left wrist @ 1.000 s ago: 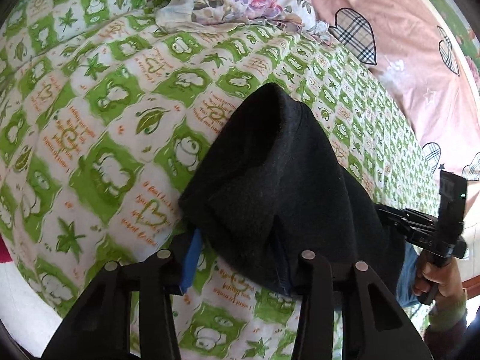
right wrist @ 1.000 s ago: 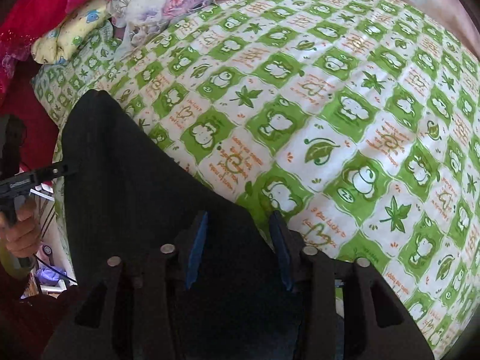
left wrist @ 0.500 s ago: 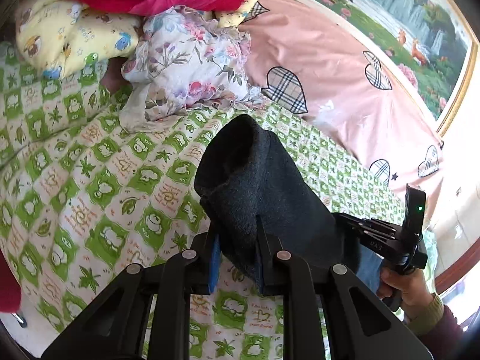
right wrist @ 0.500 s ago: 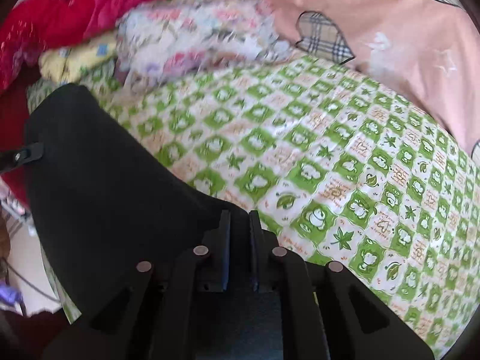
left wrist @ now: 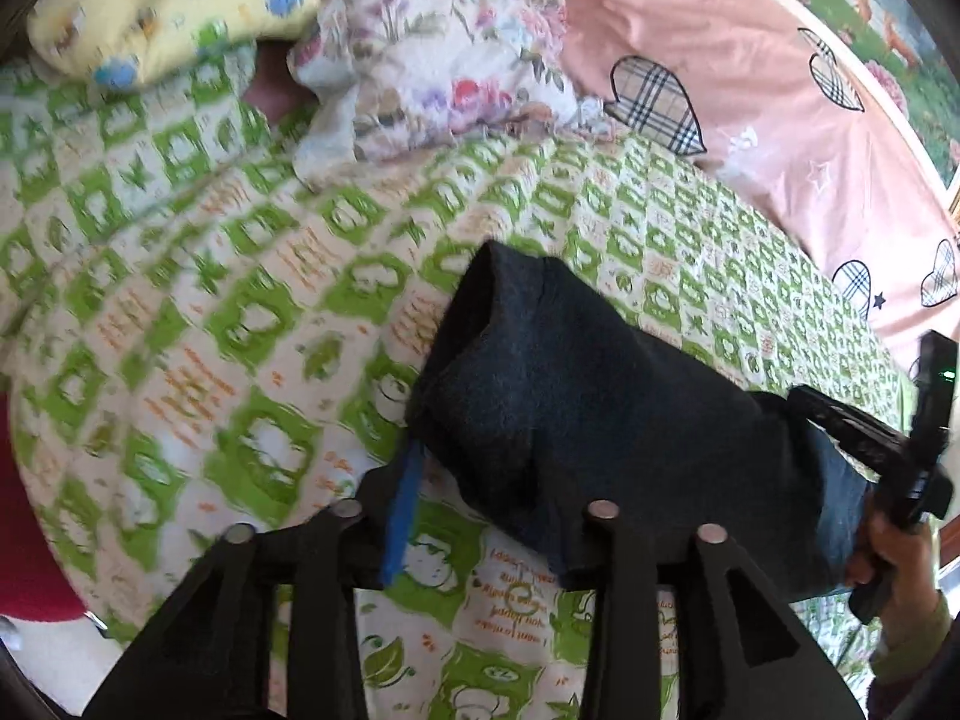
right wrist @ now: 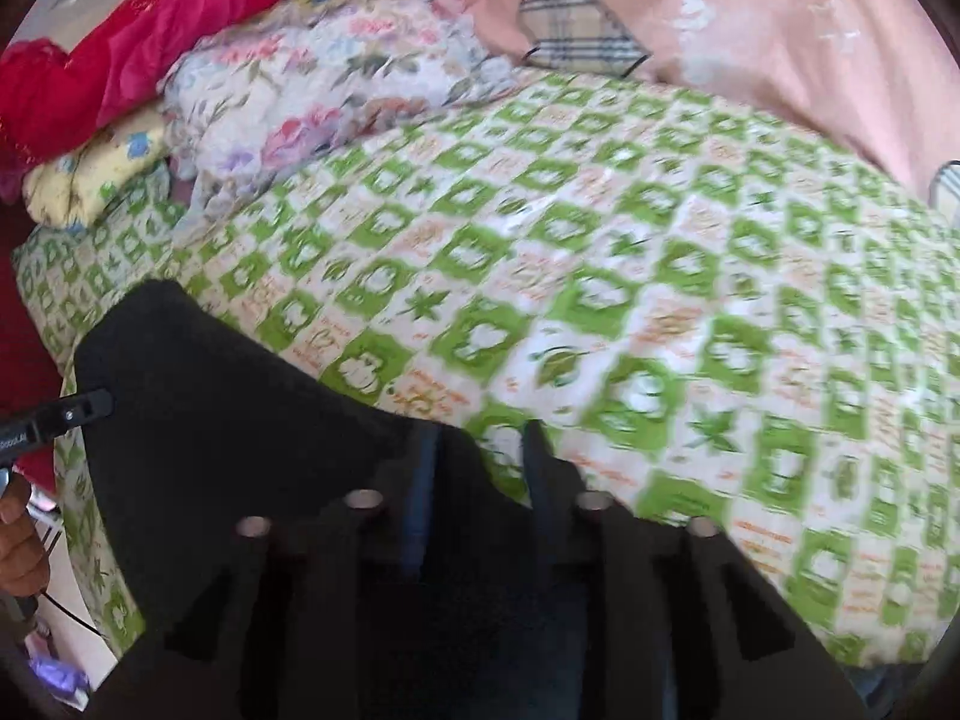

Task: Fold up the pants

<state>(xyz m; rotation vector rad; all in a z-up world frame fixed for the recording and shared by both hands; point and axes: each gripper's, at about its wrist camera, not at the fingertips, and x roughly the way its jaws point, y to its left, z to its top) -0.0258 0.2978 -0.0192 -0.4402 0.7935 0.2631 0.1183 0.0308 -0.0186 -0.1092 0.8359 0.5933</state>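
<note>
1 pair of pants (left wrist: 576,414), dark fleece, bunched into a lump w/ a bluish lining at one end, lying on the green-checked bedsheet (left wrist: 228,312) near its front edge. 2 grippers: left gripper (left wrist: 498,516) fingers spread apart, pants edge between them but not pinched; right gripper (right wrist: 477,468) fingers also apart over the fabric. 3 pillows stacked at the head: yellow pillow (left wrist: 168,6), floral pillow (left wrist: 432,60), red pillow (right wrist: 150,42). No containers.

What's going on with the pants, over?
Both claws open: left claw, right claw. Black pants folded on the green bedsheet. Nothing in the way.
</note>
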